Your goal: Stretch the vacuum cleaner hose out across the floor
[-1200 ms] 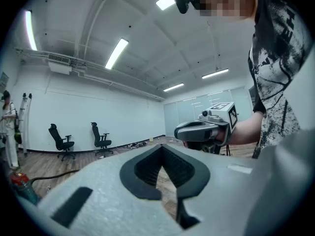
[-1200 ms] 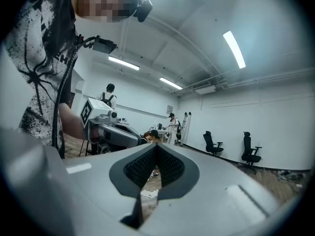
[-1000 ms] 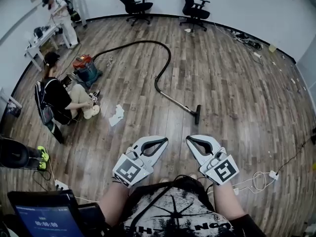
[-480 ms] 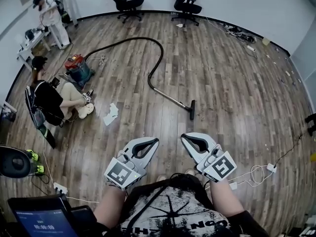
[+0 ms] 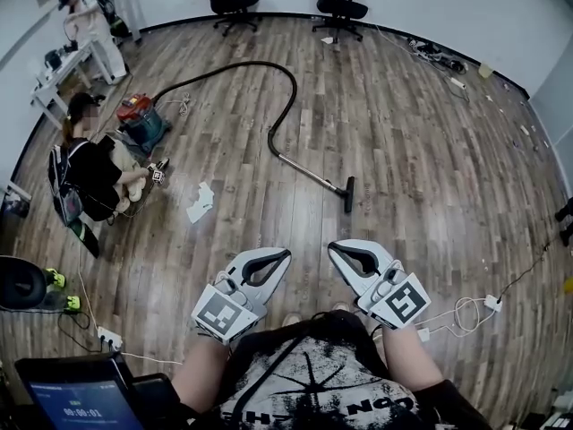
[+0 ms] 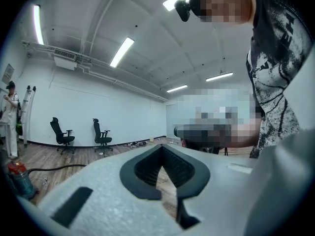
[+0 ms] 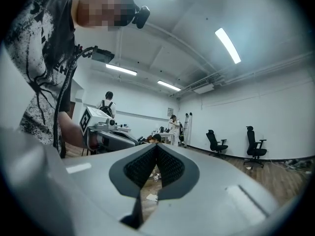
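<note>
At the bottom edge a tablet is cut off. The left gripper and right gripper are both clenched on nothing. Well beyond them the vacuum cleaner hose lies curved on the floor, running from floor head to canister. In the left gripper view, that gripper's body hides most of the hose.

Left claw and right claw held level side by side, jaws closed, both empty, forearms bare
</note>
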Tool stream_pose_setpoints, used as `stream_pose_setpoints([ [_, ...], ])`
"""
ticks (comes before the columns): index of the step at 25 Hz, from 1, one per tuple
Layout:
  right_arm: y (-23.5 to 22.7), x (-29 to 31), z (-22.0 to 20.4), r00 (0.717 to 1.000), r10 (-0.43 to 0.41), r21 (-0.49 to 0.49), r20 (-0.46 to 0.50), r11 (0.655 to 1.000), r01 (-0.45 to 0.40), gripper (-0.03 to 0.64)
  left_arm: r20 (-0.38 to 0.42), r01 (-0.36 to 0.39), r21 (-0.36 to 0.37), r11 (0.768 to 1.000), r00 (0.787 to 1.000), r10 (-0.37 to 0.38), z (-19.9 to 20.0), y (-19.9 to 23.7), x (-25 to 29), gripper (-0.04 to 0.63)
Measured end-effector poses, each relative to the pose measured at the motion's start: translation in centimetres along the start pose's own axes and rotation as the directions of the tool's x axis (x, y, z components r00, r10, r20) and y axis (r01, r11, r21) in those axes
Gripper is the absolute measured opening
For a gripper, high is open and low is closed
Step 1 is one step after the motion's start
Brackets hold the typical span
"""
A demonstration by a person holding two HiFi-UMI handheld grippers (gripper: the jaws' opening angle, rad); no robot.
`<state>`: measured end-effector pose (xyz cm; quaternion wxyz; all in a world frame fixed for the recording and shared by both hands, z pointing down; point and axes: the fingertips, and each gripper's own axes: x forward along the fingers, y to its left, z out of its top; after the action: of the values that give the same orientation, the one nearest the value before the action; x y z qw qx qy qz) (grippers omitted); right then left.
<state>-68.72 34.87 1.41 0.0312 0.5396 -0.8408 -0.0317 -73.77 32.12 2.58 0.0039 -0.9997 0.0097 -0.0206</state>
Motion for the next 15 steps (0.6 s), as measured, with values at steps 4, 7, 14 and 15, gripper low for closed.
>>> stream_pose_setpoints([
  [4, -2.0, -0.9, 0.2, 1.000, -0.005, 0.004, 0.017, 1.000, 0.005, 0.007, -0.024, -0.004, -0.004, 1.000, 1.000, 0.003, -0.4, -0.4, 1.7, 0.000],
  [7, -3.4, -1.8, 0.1, 0.999, 0.004, 0.005, 0.033, 1.000, -0.005, 0.007, -0.022, -0.001, 0.043, 0.999, 1.000, 0.002, -0.1, -0.6, 3.7, 0.000],
  [14, -9.5, -6.5, -1.7, 0.998, 0.029, -0.011, 0.047, 1.000, -0.029, 0.008, -0.053, -0.029, 0.016, 0.999, 0.998, 0.030, -0.9, -2.0, 11.7, 0.000],
  [15, -10.6, -7.3, -1.8, 0.999, 0.030, -0.003, 0.040, 1.000, -0.030, 0.008, -0.056, -0.031, 0.007, 0.999, 0.998, 0.031, -0.7, -2.3, 13.1, 0.000],
])
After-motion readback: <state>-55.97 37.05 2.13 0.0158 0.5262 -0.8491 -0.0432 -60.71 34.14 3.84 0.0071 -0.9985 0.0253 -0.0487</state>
